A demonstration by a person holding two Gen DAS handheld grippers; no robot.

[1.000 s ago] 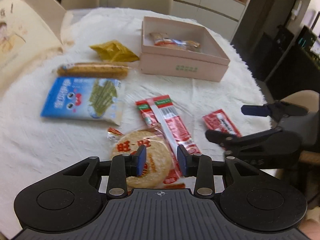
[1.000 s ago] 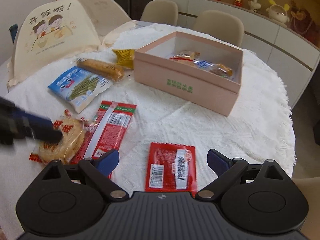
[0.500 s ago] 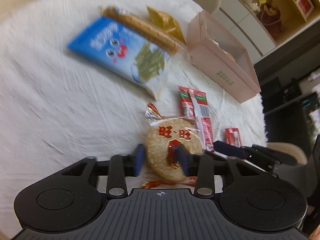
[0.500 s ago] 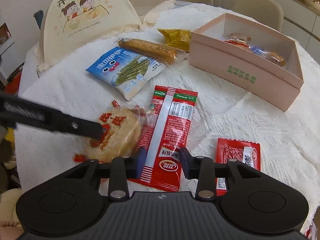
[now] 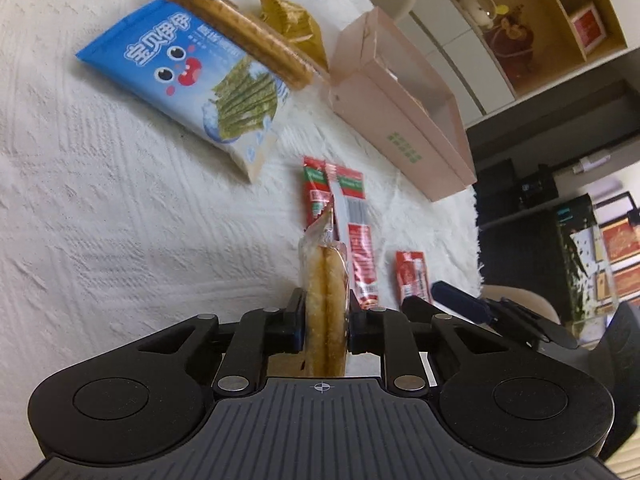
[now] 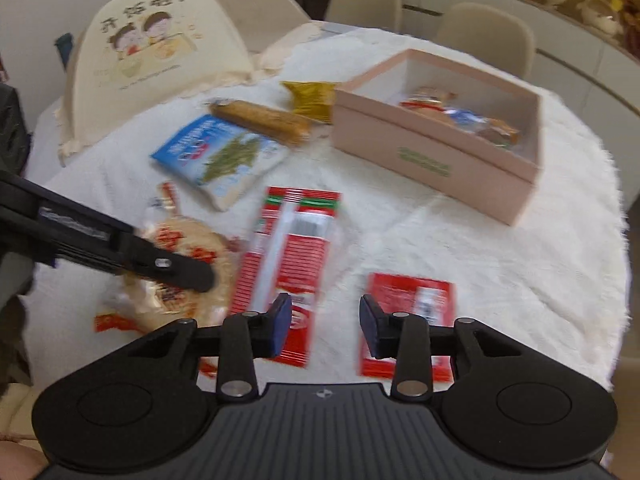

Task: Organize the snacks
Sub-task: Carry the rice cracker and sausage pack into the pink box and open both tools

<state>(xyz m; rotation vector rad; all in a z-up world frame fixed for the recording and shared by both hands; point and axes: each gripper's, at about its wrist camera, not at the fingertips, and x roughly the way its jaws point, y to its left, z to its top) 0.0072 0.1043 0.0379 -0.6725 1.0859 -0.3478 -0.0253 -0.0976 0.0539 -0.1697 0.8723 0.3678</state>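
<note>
My left gripper (image 5: 325,330) is shut on a round rice cracker pack (image 5: 325,304), held edge-on between the pads. In the right wrist view the same cracker (image 6: 180,276) is at the left, under the left gripper's finger (image 6: 168,268). My right gripper (image 6: 322,326) is open and empty, above the table between a long red snack pack (image 6: 292,256) and a small red sachet (image 6: 416,312). The open pink box (image 6: 436,160) with several snacks inside stands at the back right.
A blue seaweed snack bag (image 6: 220,156), a long biscuit pack (image 6: 260,120) and a yellow packet (image 6: 312,98) lie left of the box on the white tablecloth (image 6: 500,264). A folded food cover (image 6: 160,52) stands at the back left. Chairs ring the table.
My left gripper has rolled sideways and closed on the rice cracker, which now stands edge-on. My right gripper narrowed over the long red pack, then widened and shifted right.
</note>
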